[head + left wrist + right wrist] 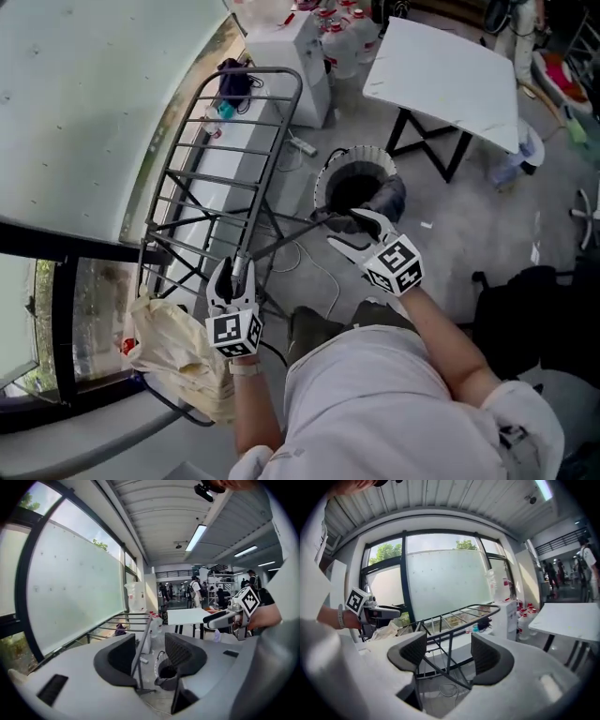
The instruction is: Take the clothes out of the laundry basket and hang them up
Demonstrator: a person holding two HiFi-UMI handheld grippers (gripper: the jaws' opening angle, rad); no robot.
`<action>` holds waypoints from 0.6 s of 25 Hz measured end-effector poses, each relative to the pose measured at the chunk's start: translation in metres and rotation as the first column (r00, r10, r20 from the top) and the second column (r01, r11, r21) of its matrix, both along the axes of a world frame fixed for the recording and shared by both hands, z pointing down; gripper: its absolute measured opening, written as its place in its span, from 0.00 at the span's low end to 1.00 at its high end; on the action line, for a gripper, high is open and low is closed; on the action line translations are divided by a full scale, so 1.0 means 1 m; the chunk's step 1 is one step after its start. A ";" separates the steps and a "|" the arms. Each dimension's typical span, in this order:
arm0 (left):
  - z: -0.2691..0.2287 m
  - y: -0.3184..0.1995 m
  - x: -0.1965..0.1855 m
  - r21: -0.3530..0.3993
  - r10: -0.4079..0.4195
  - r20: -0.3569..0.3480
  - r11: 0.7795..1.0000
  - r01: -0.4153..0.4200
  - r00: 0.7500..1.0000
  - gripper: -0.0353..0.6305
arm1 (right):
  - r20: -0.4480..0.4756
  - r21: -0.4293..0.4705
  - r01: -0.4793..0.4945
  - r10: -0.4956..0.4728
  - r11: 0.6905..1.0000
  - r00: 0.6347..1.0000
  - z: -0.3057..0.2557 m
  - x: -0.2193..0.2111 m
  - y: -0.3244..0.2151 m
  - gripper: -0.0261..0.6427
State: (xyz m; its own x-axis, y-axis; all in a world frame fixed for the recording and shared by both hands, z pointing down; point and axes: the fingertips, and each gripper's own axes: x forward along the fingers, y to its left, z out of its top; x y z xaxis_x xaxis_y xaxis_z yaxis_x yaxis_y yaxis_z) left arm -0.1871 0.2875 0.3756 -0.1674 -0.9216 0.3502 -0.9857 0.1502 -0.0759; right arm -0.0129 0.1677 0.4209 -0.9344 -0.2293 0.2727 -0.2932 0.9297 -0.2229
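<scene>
The left gripper point(234, 274) and right gripper point(349, 230) are held with jaws wide apart and empty by the drying rack point(225, 159), a cream cloth point(178, 347) is draped on its near end, and a dark garment point(386, 197) is seen at the rim of the laundry basket point(361, 155) beside it.

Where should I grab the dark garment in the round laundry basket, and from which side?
Grip the dark garment at the bunch spilling over the laundry basket's rim, coming from above with the open right gripper. That bunch sits higher than the rim, so jaws can probably close around it without reaching inside.
</scene>
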 end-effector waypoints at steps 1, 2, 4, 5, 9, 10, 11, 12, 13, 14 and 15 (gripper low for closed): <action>0.003 -0.015 0.015 -0.009 0.042 0.001 0.999 -0.042 0.999 0.34 | -0.006 -0.010 -0.039 0.039 0.999 0.999 0.005 0.018 -0.009 0.46; 0.007 -0.028 0.028 -0.020 0.083 0.000 0.996 -0.083 0.997 0.34 | -0.011 -0.023 -0.080 0.080 0.997 0.997 0.011 0.036 -0.016 0.46; 0.018 -0.052 0.053 -0.043 0.152 -0.016 0.987 -0.152 0.988 0.34 | -0.028 -0.051 -0.161 0.160 0.986 0.987 0.023 0.069 -0.031 0.46; 0.024 -0.063 0.064 -0.054 0.180 -0.029 0.982 -0.181 0.983 0.34 | -0.039 -0.064 -0.197 0.195 0.978 0.980 0.029 0.085 -0.038 0.46; 0.051 -0.108 0.097 -0.092 0.267 -0.071 0.958 -0.273 0.961 0.34 | -0.082 -0.099 -0.305 0.297 0.947 0.951 0.053 0.136 -0.068 0.46; 0.057 -0.120 0.103 -0.099 0.284 -0.082 0.952 -0.291 0.955 0.34 | -0.093 -0.105 -0.325 0.316 0.940 0.944 0.058 0.147 -0.075 0.46; 0.063 -0.132 0.108 -0.103 0.299 -0.094 0.946 -0.308 0.950 0.34 | -0.107 -0.108 -0.344 0.333 0.933 0.937 0.064 0.156 -0.082 0.46; 0.069 -0.145 0.112 -0.105 0.314 -0.105 0.940 -0.324 0.944 0.34 | -0.122 -0.110 -0.362 0.348 0.926 0.929 0.070 0.164 -0.091 0.46; 0.075 -0.159 0.115 -0.105 0.328 -0.115 0.935 -0.339 0.938 0.34 | -0.138 -0.110 -0.377 0.361 0.920 0.922 0.075 0.169 -0.100 0.46; 0.081 -0.173 0.116 -0.107 0.341 -0.125 0.929 -0.354 0.932 0.34 | -0.153 -0.110 -0.389 0.371 0.915 0.916 0.081 0.172 -0.110 0.46; 0.088 -0.188 0.117 -0.109 0.352 -0.135 0.924 -0.367 0.926 0.34 | -0.170 -0.111 -0.398 0.377 0.911 0.910 0.087 0.173 -0.122 0.46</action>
